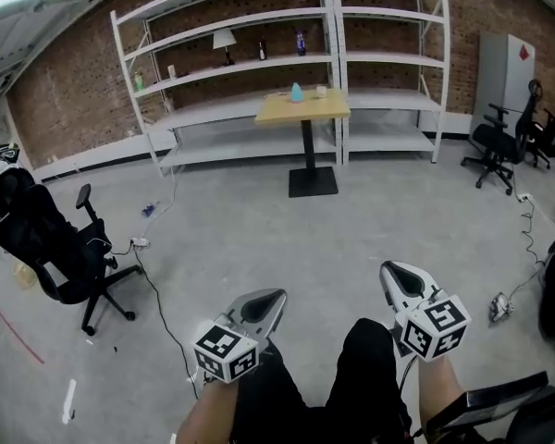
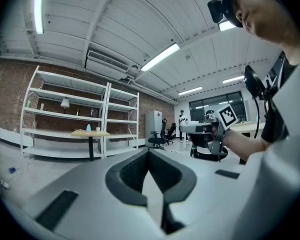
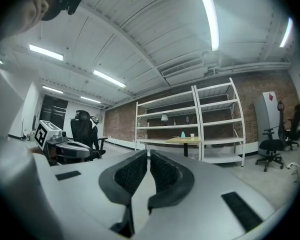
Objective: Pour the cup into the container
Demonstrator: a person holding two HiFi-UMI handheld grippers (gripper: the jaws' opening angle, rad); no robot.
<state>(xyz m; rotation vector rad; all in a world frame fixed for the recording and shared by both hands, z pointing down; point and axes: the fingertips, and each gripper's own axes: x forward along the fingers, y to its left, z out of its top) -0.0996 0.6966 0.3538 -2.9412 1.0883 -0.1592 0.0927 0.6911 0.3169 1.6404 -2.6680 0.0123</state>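
Observation:
Far across the room stands a wooden table (image 1: 303, 110) on a black pedestal. On it are a small white cup (image 1: 321, 91) and a light-blue, cone-shaped container (image 1: 297, 92). Both show tiny in the left gripper view, the cup (image 2: 97, 129) beside the container (image 2: 88, 128), and in the right gripper view, cup (image 3: 191, 135) and container (image 3: 183, 134). My left gripper (image 1: 276, 296) and right gripper (image 1: 395, 268) are held low near my body, pointing level toward the table. In their own views the left gripper (image 2: 149, 152) and right gripper (image 3: 148, 154) are shut with nothing between the jaws.
White metal shelving (image 1: 231, 63) lines the brick wall behind the table. A black office chair (image 1: 60, 248) stands at the left, with a cable (image 1: 157, 303) trailing over the concrete floor. More chairs (image 1: 499, 146) and a grey cabinet (image 1: 504, 67) are at the right.

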